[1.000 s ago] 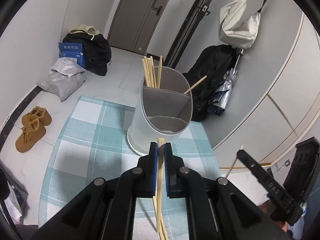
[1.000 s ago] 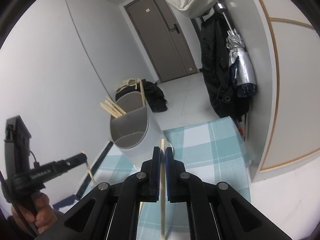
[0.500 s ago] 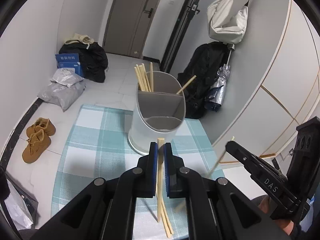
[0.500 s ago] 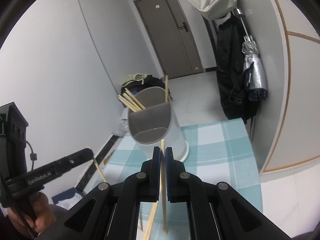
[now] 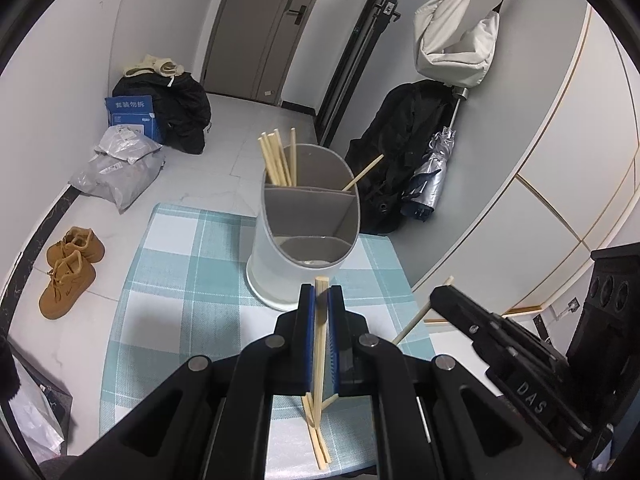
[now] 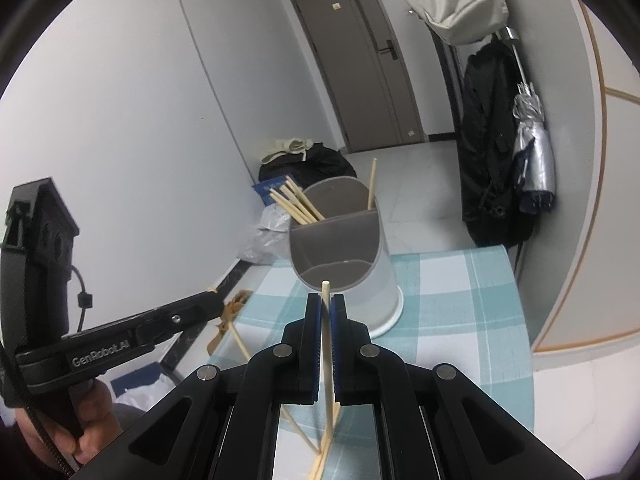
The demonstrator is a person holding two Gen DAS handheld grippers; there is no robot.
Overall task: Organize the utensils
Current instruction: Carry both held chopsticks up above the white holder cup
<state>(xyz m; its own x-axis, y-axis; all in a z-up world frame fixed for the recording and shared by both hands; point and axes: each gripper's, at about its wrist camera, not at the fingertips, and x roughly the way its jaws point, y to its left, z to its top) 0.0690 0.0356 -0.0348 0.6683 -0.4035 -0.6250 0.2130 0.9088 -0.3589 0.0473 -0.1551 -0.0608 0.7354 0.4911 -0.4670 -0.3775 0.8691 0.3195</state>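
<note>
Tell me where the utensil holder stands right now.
In the left wrist view, the utensil holder stands upright on the checked tablecloth, just beyond the left gripper.

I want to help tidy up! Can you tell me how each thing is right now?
left gripper: shut on chopsticks
right gripper: shut on one chopstick
utensil holder: upright on checked tablecloth, chopsticks in back compartments
door: closed
umbrella: folded

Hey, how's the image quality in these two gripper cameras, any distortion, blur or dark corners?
Left wrist view: heavy fisheye bending of the grey door and walls, black vignette corners, the pale grey divided utensil holder sharp. Right wrist view: same bowing and vignette, even soft light, faint shadow on the teal checked tablecloth, no glare.
</note>
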